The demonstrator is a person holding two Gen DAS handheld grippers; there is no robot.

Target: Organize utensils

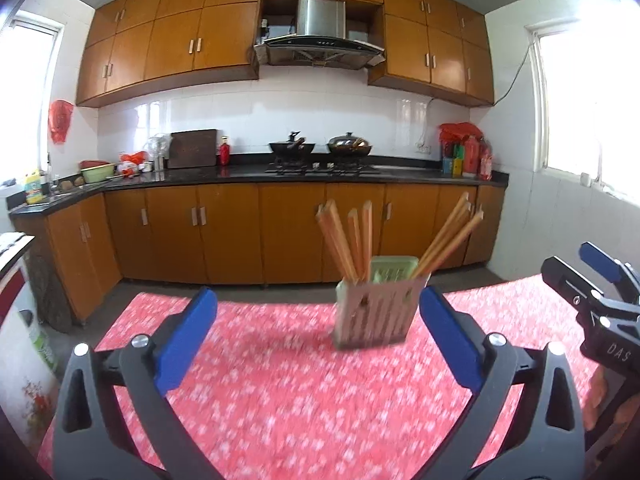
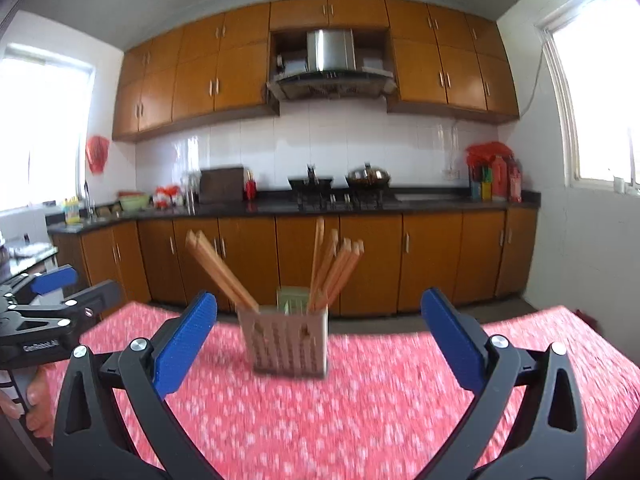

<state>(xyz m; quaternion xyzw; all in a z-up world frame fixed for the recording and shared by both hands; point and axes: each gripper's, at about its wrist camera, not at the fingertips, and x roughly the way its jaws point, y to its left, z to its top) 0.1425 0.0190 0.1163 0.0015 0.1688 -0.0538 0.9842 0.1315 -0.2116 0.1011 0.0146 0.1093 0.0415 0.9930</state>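
Observation:
A beige slotted utensil holder (image 1: 374, 312) stands upright on the red flowered tablecloth (image 1: 280, 392). Several wooden chopsticks (image 1: 352, 240) lean out of it to both sides. My left gripper (image 1: 316, 344) is open and empty, above the table short of the holder. The holder (image 2: 290, 342) and chopsticks (image 2: 332, 272) also show in the right wrist view. My right gripper (image 2: 318, 344) is open and empty, facing the holder from a short way back. Each gripper sees the other at its side: the right one (image 1: 600, 304), the left one (image 2: 44, 312).
The table's far edge (image 2: 400, 330) lies just behind the holder. Beyond it is a floor gap and wooden kitchen cabinets (image 1: 240, 232) under a dark counter with pans (image 1: 320, 148). A white appliance (image 1: 24, 320) stands left of the table.

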